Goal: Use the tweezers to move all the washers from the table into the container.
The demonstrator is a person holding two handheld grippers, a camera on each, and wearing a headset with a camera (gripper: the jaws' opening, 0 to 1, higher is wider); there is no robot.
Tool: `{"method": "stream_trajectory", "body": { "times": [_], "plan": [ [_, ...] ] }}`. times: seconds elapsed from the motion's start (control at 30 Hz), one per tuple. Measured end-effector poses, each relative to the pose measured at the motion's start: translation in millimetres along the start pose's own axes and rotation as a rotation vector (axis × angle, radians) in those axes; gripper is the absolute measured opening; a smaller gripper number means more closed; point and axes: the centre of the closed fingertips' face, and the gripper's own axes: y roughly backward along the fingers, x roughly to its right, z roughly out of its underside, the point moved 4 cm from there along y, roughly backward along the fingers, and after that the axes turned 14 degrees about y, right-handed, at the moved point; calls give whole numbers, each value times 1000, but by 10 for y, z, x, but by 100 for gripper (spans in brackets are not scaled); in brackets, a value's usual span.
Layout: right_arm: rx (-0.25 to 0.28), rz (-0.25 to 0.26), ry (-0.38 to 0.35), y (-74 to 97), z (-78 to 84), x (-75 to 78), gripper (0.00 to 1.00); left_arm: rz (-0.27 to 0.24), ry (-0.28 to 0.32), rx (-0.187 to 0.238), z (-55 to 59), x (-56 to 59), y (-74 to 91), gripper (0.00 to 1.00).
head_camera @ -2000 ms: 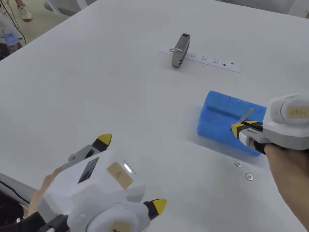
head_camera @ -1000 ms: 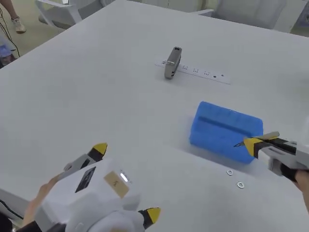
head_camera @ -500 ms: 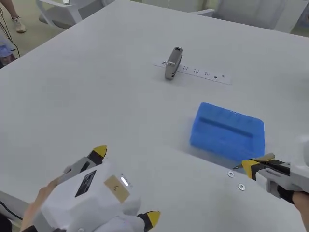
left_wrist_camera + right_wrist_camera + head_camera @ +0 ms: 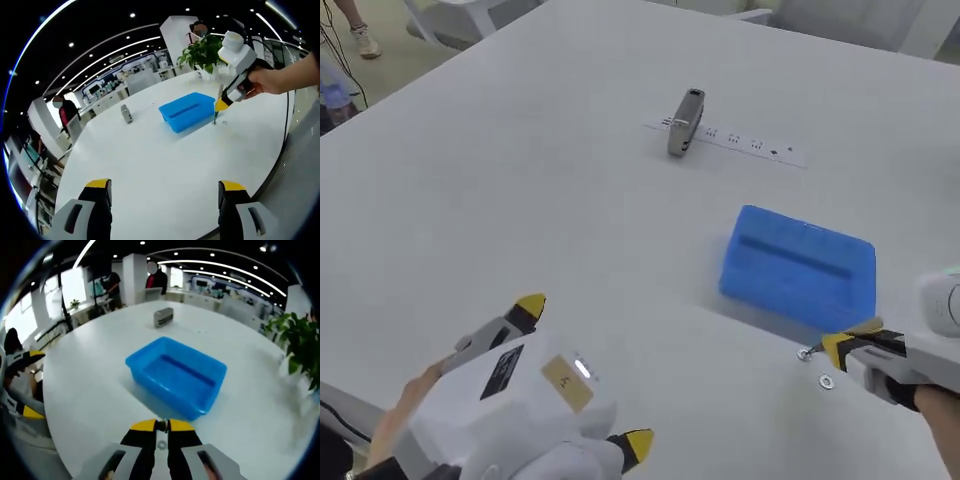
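The blue container (image 4: 800, 268) stands open at the right of the white table; it is also in the left gripper view (image 4: 187, 110) and the right gripper view (image 4: 175, 375). Two small washers lie just in front of it: one (image 4: 805, 354) at the tweezers' tip, the other (image 4: 826, 381) a little nearer me. My right gripper (image 4: 842, 347) is shut on the tweezers (image 4: 217, 106), which point down at the table beside the container. My left gripper (image 4: 584, 374) hovers open and holds nothing at the lower left, far from the washers.
A grey block (image 4: 687, 120) stands on a white strip (image 4: 760, 146) at the back of the table. Wide bare tabletop (image 4: 540, 200) lies between the left gripper and the container. People and desks are far off in the room.
My right gripper has carried the tweezers from above the container down and towards me, to the washers on the table. The left gripper has barely moved.
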Motion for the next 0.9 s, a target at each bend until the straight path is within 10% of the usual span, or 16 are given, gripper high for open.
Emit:
{"method": "stream_trajectory", "body": {
  "times": [0.9],
  "plan": [
    [107,15,5,193,-252,12,1,2,-2,4,-5,7,5,89]
  ]
}}
